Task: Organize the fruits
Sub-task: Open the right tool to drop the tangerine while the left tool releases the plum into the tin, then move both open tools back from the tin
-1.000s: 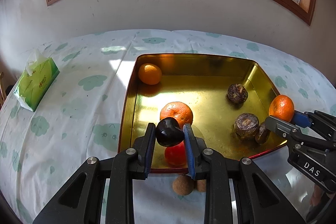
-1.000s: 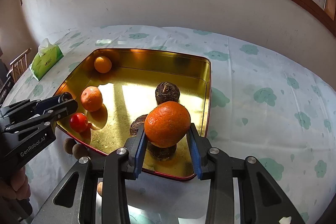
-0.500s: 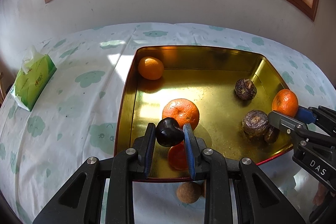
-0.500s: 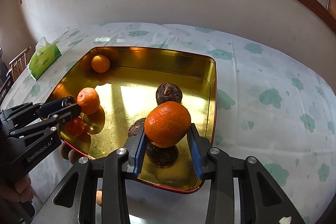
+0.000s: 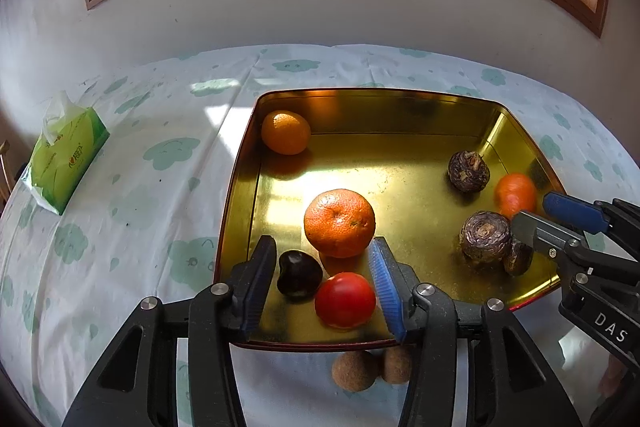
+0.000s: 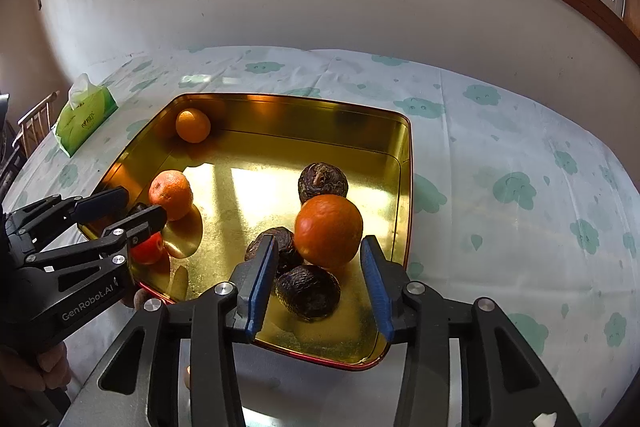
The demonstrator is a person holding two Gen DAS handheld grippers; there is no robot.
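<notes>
A gold tray (image 5: 400, 107) (image 6: 404, 163) holds the fruit. My left gripper (image 5: 324, 283) is open over its near left corner; the dark plum (image 5: 299, 274) lies in the tray between the fingers, beside a red tomato (image 5: 345, 299) and a large orange (image 5: 339, 222). My right gripper (image 6: 316, 275) is open over the near right corner; the orange (image 6: 329, 230) (image 5: 515, 195) rests between its fingers on dark wrinkled fruits (image 6: 308, 291). Another dark fruit (image 6: 322, 183) and a small orange (image 6: 193, 125) lie farther back.
A green tissue pack (image 5: 66, 157) (image 6: 84, 115) lies on the cloud-print tablecloth at the left. Two small brown round fruits (image 5: 354, 371) sit on the table just in front of the tray's near edge. A wall and window rise behind the table.
Both grippers have opened. The left one let the dark plum down into the tray; the right one let the orange go onto the dark fruits.
</notes>
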